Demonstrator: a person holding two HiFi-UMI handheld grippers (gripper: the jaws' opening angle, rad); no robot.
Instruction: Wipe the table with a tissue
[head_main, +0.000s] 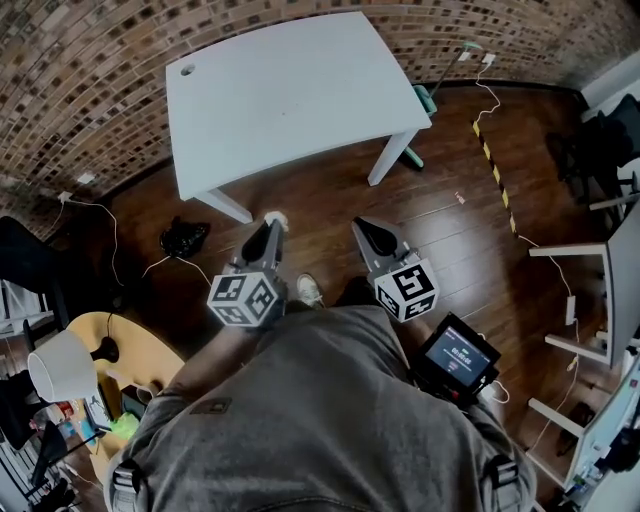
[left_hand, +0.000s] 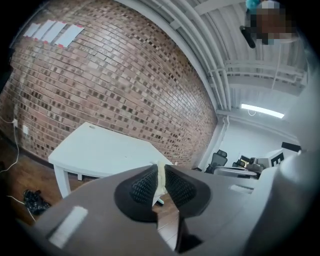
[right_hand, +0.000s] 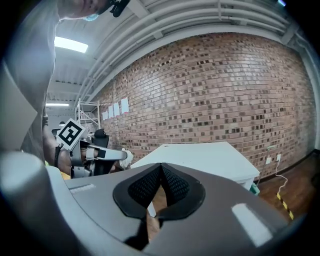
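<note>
Tissue (left_hand: 160, 176): thin white strip, pinched between the left gripper's (head_main: 268, 232) jaws. Right gripper (right_hand: 161, 167): jaws together, nothing held, beside the left. Table (head_main: 290, 90): ahead of both tips, well apart. Advice: approach, press the tissue flat, then sweep.

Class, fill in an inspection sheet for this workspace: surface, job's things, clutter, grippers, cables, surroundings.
Surface: white table, top bare, grippers not over it.
Job's things: tissue, pinched in left hand-held gripper.
Clutter: black bundle on the floor near the table.
Grippers: left shut on tissue; right hand-held gripper shut, nothing between its jaws.
Cables: white cable on floor at left; second white cable at right.
Surroundings: brick wall, wooden floor, striped floor tape, lamp.
</note>
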